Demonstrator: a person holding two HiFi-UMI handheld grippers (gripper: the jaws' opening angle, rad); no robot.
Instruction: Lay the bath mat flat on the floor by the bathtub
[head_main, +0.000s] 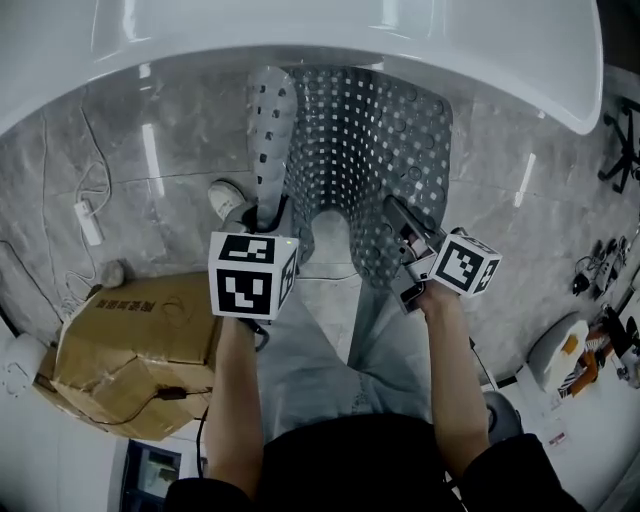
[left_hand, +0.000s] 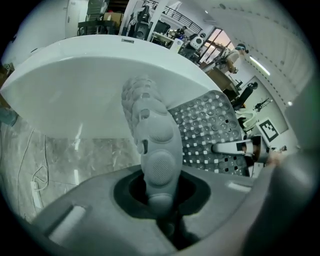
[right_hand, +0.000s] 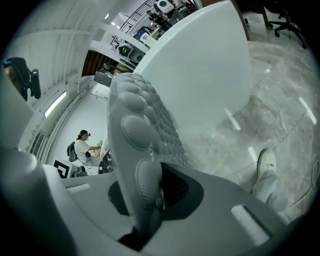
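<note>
Bath mat, look: the bath mat is grey and rubbery. Small square holes are punched all over it in rows, and round suction bumps stand between the holes.
Bath mat, shape now: not flat. Its left edge is curled over into a long fold that stands up from the left gripper. The near edge sags in an arch between the two grippers.
Bath mat, place: held up over the grey marble floor, directly in front of the white bathtub, with its far end towards the tub wall. Whether that far end touches the floor cannot be told.
Left fingers: closed to a narrow gap on the folded left edge. In the left gripper view the bumpy strip of mat rises straight out from between them.
Right fingers: the right gripper is pinched nearly together on the mat's right near edge. In the right gripper view the edge stands on end between them, bumps facing the camera.
Mat relative to fingers: both pairs grip the near end, one at each side, and the rest stretches away from them towards the tub.
Nearby: a cardboard box on the floor at the left, and a white shoe just left of the left gripper.
</note>
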